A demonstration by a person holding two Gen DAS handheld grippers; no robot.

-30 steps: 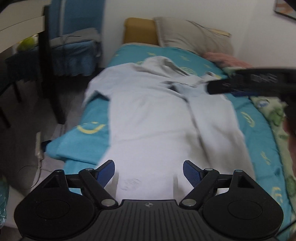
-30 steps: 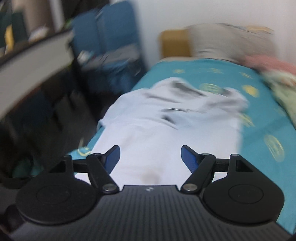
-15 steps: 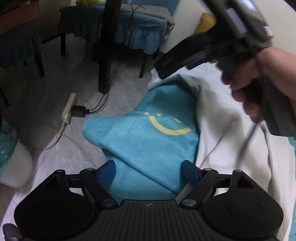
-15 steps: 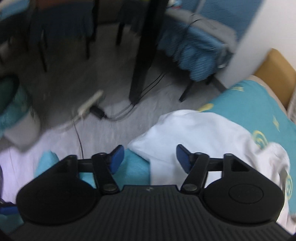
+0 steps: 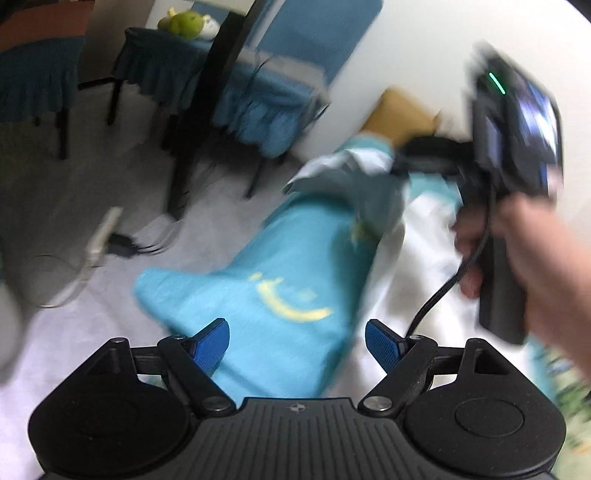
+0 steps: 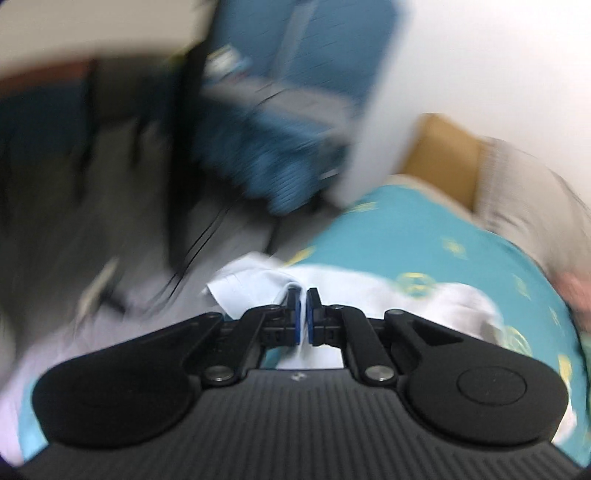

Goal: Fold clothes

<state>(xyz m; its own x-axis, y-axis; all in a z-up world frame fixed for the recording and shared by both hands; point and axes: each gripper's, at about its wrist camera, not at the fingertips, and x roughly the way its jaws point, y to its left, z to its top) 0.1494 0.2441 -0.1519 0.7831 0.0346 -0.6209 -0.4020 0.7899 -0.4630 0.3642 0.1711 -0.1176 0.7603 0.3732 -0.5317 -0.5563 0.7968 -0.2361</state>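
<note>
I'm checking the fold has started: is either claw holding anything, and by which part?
The right claw is shut on the white garment, pinching its edge near the bed's side. The left claw is open and holds nothing.

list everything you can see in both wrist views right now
white cloth garment: one, white, spread on the bed, its edge pinched by the right gripper
teal bedsheet with yellow smiley prints: one, covers the bed, a corner hangs toward the floor
beige pillow: one, at the head of the bed
tan headboard: one, against the white wall
blue-covered chairs: at least two, beyond the bed
green soft toy: one, on the far covered table
white power strip with dark cables: one, on the grey floor
left gripper: black with blue pads, open over the sheet corner
right gripper: just closed, shut on the garment
person's hand: one, holding the right gripper's handle
</note>
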